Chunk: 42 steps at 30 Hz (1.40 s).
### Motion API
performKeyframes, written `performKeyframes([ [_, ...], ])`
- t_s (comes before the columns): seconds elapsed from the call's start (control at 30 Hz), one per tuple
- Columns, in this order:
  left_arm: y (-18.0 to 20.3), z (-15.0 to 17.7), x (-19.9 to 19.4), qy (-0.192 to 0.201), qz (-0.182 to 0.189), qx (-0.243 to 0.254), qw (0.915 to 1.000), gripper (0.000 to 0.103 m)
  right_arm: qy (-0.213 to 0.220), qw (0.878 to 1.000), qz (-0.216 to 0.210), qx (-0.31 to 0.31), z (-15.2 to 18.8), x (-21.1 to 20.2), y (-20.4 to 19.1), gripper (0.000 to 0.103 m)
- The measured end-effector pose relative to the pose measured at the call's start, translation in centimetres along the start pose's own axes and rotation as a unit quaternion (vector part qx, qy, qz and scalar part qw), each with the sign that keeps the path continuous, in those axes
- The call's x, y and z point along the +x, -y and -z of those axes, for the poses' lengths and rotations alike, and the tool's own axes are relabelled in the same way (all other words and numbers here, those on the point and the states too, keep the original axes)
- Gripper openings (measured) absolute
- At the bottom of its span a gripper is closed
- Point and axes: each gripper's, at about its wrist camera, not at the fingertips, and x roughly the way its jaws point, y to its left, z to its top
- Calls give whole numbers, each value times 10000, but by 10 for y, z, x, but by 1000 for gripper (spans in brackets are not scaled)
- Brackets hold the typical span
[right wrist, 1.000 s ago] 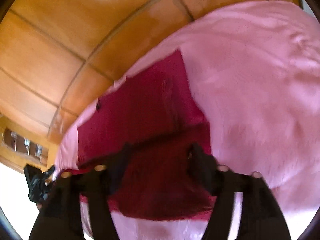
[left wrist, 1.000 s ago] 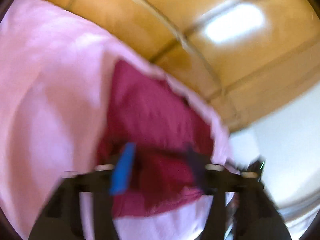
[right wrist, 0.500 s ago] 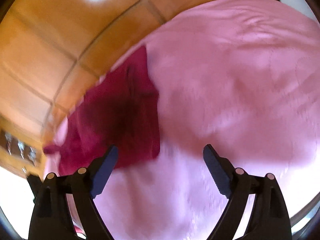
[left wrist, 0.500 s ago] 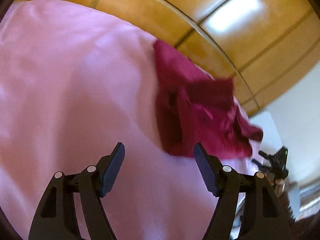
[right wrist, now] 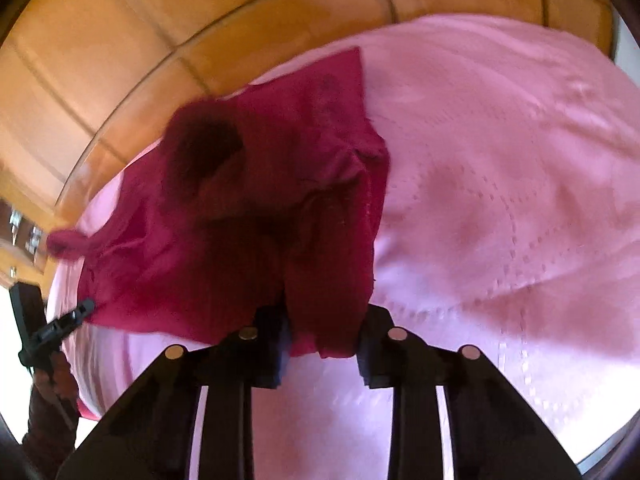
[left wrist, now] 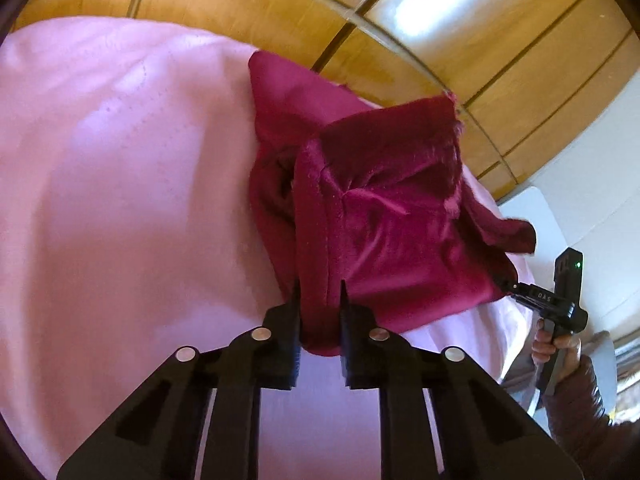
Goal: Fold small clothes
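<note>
Crumpled dark red garment (left wrist: 384, 216) lying on a pink bedcover (left wrist: 120, 200), close to the bed's far edge, with orange-brown wooden panelling (left wrist: 400, 20) rising just behind that edge.

Left wrist view: left gripper (left wrist: 320, 312) at the bottom centre, its 2 black fingers (left wrist: 286, 336) nearly together and clamped on a thick folded fold at the garment's near edge. Cloth bunched between them — squeezed into a narrow ridge. Behind the grip, garment heaped in uneven layers, 1 flap standing up toward the panelling, another tail trailing off toward the bed's right edge. At the garment's right corner, the tip of the right gripper (left wrist: 516, 288) touching the cloth, held by a hand (left wrist: 556, 340) in a dark sleeve.

Right wrist view, somewhat blurred: right gripper (right wrist: 322, 320) at the bottom centre, its 2 fingers (right wrist: 374, 340) closed on a hanging wad of the same red garment (right wrist: 260, 208) at its near edge. Cloth puffed up behind the grip, with a dark hollow opening near the top left of the heap. At the left of this view, the other gripper's tip (right wrist: 80, 308) meeting the garment's corner. Stitched dotted lines visible across the pink bedcover (right wrist: 500, 160) to the right, which spreads well past the garment toward the bed's right edge.
</note>
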Motion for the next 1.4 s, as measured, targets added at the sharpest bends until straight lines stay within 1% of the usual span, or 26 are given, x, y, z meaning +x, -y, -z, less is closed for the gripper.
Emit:
performKeyframes([
  [0.07, 1, 6, -12, -9, -63, 131, 9999, 14, -62, 9998, -67, -202, 12, -10, -10, 24],
  [0.17, 0, 24, -32, -73, -82, 180, 9998, 14, -246, 9989, -111, -388, 35, -19, -19, 24],
  [0.3, 1, 63, -54, -237, -77, 116, 9996, 14, -645, 9965, -119, -526, 73, -26, -20, 24],
  [0.4, 1, 92, -66, -347, -30, 32, 9994, 14, -844, 9947, -82, -588, 92, -28, -20, 24],
  [0.47, 2, 101, -69, -393, -20, 16, 9992, 15, -852, 9948, -78, -548, 93, -29, -19, 30],
  [0.5, 0, 102, -73, -360, -47, -34, 9993, 15, -793, 9955, -37, -513, 89, -31, -18, 41],
  [0.53, -2, 99, -76, -299, -59, -65, 9995, 22, -730, 9962, -48, -463, 86, -33, -17, 51],
  [0.57, -2, 93, -79, -188, -60, -88, 9998, 25, -621, 9973, -160, -350, 79, -36, -13, 57],
  [0.6, -5, 85, -84, -10, -76, -122, 9999, 25, -473, 9983, -217, -258, 71, -40, -11, 62],
  [0.7, -10, 62, -89, 310, -111, -143, 9994, 25, -82, 9997, -157, -169, 48, -44, -10, 66],
  [0.77, -10, 49, -87, 442, -146, -99, 9989, 25, 113, 9999, -42, -105, 31, -38, -8, 66],
  [0.8, -11, 40, -82, 477, -90, -91, 9988, 26, 170, 9998, 0, -75, 25, -35, -7, 65],
  [0.87, -11, 27, -72, 528, -29, -152, 9985, 51, 223, 9997, 91, -90, 15, -26, -10, 59],
  [0.93, -8, 15, -60, 600, 56, -131, 9981, 53, 220, 9994, 212, -143, 9, -16, -15, 41],
  [0.97, -7, 11, -53, 559, 104, -79, 9984, 53, 206, 9993, 264, -176, 6, -8, -16, 37],
  [1.0, -8, 9, -52, 515, 128, -15, 9986, 53, 190, 9992, 293, -209, 3, -5, -17, 27],
  [1.03, -6, 8, -45, 478, 108, 39, 9988, 53, 164, 9990, 317, -250, 5, -3, -17, 19],
  [1.07, -6, 6, -38, 433, 72, 72, 9990, 53, 139, 9988, 356, -299, 5, -1, -19, 16],
  [1.1, -5, 4, -30, 332, 105, 120, 9993, 46, 137, 9985, 383, -356, 6, -2, -21, 9],
  [1.13, -3, 3, -26, 277, 111, 231, 9993, 25, 160, 9980, 424, -431, 8, -6, -24, 7],
  [1.17, 0, 4, -25, 289, 48, 343, 9990, 15, 192, 9977, 435, -486, 10, -12, -27, 7],
  [1.2, 5, 4, -29, 381, 15, 445, 9983, 11, 251, 9974, 413, -532, 11, -20, -29, 6],
  [1.23, 7, 5, -35, 459, 97, 472, 9978, 9, 347, 9970, 384, -582, 11, -31, -32, 6],
  [1.33, 13, 5, -60, 763, 294, 541, 9952, 8, 624, 9955, 304, -639, 8, -55, -38, 6],
  [1.4, 18, 3, -70, 881, 322, 592, 9938, 8, 778, 9948, 193, -632, -2, -67, -42, 6],
])
